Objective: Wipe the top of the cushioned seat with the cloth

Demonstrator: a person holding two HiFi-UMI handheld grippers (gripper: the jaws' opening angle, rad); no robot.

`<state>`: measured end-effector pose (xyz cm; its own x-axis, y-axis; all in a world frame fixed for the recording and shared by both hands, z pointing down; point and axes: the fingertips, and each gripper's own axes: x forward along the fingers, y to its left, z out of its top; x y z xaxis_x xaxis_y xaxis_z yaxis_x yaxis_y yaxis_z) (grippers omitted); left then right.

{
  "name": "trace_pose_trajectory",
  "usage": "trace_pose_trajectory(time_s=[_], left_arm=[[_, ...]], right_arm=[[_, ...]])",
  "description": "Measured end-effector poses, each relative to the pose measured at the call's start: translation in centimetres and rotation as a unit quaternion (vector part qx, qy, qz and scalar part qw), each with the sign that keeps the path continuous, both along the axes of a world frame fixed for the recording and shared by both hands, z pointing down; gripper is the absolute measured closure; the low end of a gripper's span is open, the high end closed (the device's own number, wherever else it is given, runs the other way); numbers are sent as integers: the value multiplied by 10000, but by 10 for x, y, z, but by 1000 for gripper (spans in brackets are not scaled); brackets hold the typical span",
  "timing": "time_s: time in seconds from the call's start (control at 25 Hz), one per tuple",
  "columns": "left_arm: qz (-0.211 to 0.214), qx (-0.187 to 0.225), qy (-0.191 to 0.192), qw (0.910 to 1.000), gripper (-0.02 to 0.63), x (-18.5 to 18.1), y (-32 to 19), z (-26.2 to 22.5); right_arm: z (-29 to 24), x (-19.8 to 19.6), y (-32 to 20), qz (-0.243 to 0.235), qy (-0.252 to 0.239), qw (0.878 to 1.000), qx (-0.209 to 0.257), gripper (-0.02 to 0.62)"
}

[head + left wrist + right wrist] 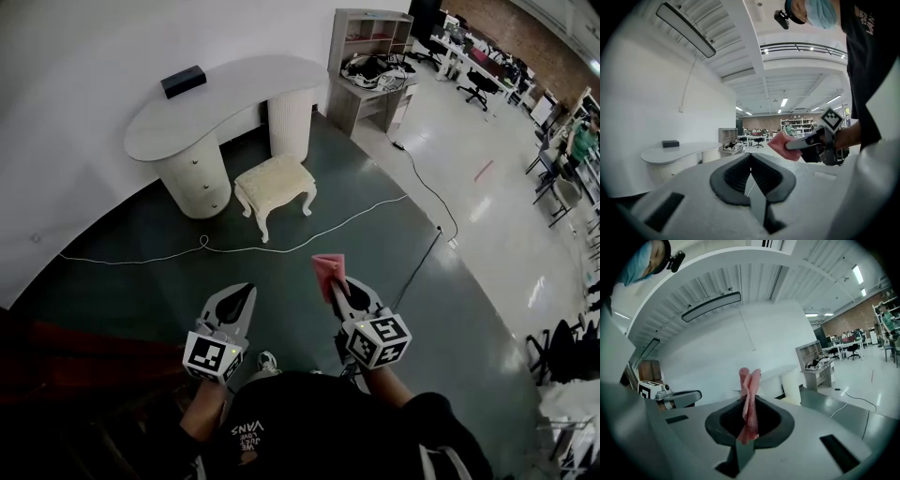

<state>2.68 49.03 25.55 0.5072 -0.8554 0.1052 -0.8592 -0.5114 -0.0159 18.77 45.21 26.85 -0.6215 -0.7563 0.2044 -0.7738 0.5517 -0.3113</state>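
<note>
Left gripper [246,289] and right gripper [339,284] held low before me, side by side.
I read the left jaws closed on nothing; the right jaws clamp the pink cloth [327,269]. The cushioned seat [275,175] stands well ahead, beside the white desk [187,122].

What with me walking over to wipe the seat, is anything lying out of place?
A white cable trails loose across the dark floor just in front of the cushioned seat, with a small loop; a possible trip hazard.
</note>
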Motion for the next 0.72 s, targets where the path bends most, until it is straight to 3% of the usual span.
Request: trace_pose_trajectory(time_s=[0.56, 0.72], left_arm=[[365, -109, 74, 9992, 589, -74, -47, 14], [391, -173, 140, 9990, 589, -70, -67, 18]], right_arm=[[15, -48, -46, 714, -131, 9973, -123, 571], [13, -40, -64, 812, -75, 9966, -114, 571]])
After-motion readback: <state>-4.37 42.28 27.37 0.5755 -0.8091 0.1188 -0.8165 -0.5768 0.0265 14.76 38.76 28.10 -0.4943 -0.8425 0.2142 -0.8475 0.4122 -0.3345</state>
